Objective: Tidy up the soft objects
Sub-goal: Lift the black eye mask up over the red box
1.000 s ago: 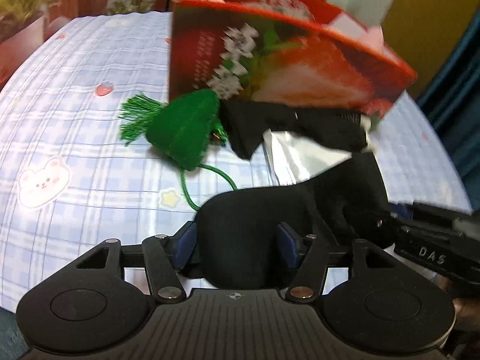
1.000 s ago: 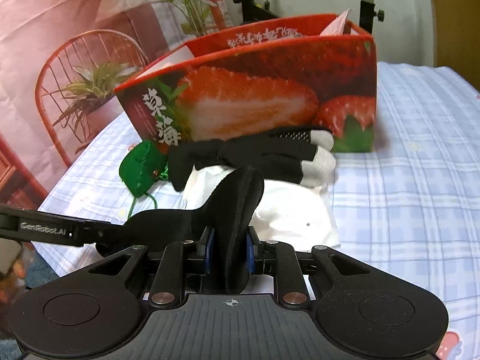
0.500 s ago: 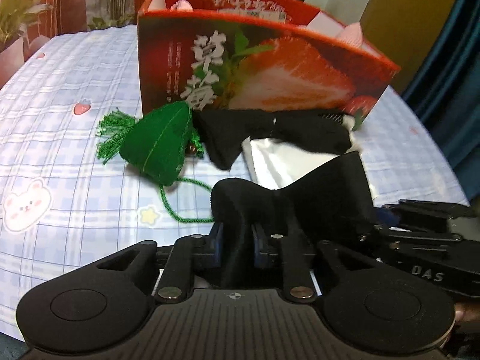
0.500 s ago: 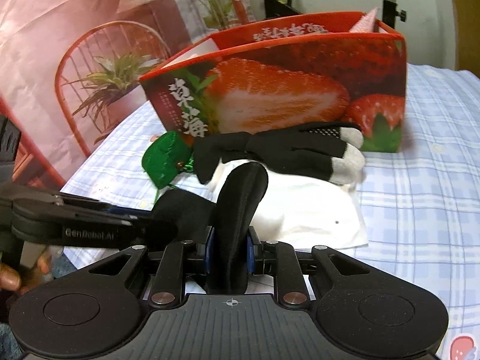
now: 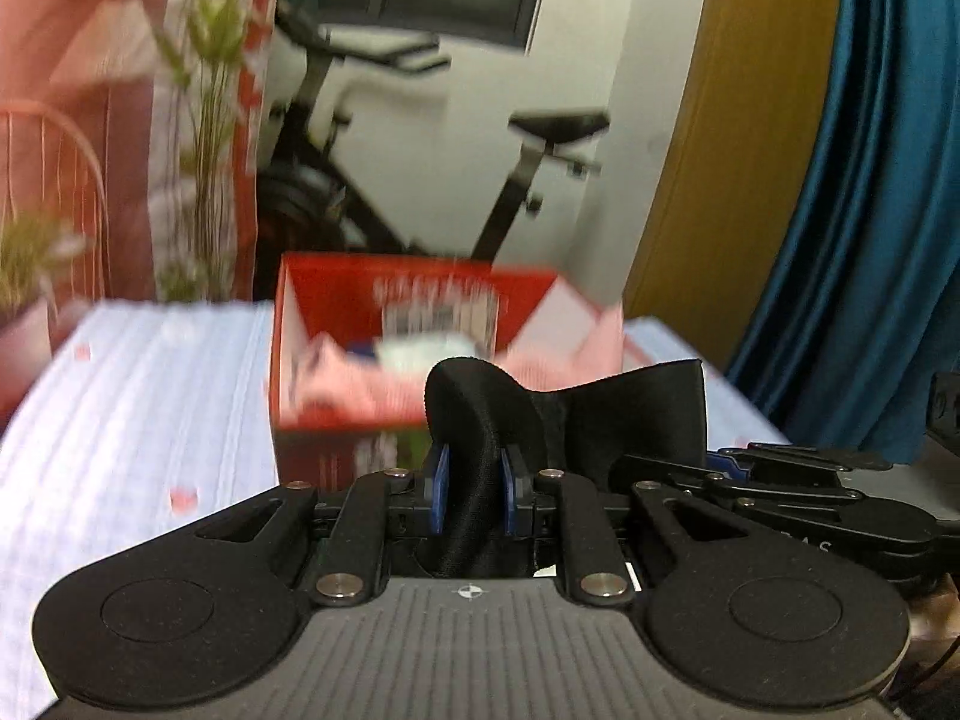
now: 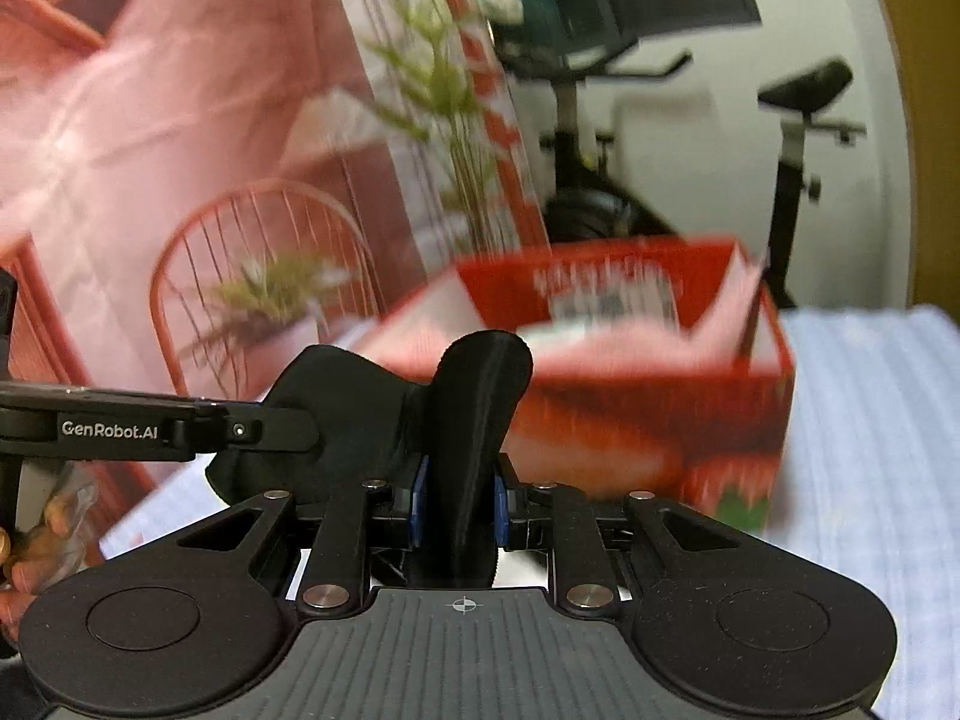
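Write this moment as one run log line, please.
left gripper: shut on black eye mask | right gripper: shut on same mask | mask: held in front of red box

Black soft eye mask [image 5: 480, 420], satin-like fabric, lifted clear of the tablecloth and stretched between both grippers, one end pinched by each, folded upright in the jaws, the middle sagging a bit. Red strawberry-print box [image 6: 636, 420] beyond it, open top, pink and white contents inside, blurred, standing near the tabletop's far edge.
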Demonstrator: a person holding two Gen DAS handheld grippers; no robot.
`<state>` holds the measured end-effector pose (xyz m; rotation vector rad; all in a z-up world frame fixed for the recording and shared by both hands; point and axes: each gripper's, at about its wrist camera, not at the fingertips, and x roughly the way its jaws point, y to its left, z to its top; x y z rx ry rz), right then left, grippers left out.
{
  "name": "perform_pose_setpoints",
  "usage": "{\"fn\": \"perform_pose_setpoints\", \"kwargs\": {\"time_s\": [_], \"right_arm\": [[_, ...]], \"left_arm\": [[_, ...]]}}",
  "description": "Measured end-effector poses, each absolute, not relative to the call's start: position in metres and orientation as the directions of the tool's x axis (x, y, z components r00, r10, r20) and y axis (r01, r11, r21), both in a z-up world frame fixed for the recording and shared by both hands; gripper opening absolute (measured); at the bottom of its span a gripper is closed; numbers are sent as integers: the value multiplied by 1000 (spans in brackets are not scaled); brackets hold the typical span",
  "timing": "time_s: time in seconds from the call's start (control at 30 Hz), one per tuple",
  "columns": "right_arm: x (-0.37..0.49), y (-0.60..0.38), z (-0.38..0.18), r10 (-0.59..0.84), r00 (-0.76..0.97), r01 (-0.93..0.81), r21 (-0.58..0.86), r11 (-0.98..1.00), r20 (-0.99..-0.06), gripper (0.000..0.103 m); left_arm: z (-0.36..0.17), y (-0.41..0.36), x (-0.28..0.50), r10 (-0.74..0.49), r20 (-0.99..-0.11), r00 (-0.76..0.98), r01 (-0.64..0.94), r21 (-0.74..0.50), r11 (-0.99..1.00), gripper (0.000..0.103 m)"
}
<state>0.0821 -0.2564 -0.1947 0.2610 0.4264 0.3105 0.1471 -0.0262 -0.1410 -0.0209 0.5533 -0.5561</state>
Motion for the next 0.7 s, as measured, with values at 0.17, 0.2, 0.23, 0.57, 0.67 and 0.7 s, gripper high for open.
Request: {"fn": "perform_pose_setpoints", "kwargs": {"time_s": [0.17, 0.2, 0.23, 0.57, 0.67, 0.7], "right_arm": [[106, -268, -158, 337, 895, -253, 291, 923, -291, 20], [111, -269, -152, 333, 900, -256, 280, 925, -280, 20], [117, -269, -145, 329, 906, -259, 267, 928, -267, 20], [186, -269, -111, 285, 928, -248, 172, 953, -239, 21], [212, -270, -117, 266, 927, -222, 183, 958, -265, 21], [221, -271, -120, 261, 925, -213, 191, 958, -276, 21]], "left_arm": [[-111, -39, 160, -505, -413, 758, 500, -130, 856, 19], [-107, -41, 164, -503, -399, 766, 499, -123, 858, 19], [-102, -43, 169, -500, -384, 777, 496, -115, 860, 19], [-87, -57, 227, -445, -355, 822, 451, -71, 890, 19], [-94, -66, 248, -422, -379, 824, 435, -54, 899, 19], [-96, -67, 255, -416, -388, 822, 432, -52, 901, 19]]}}
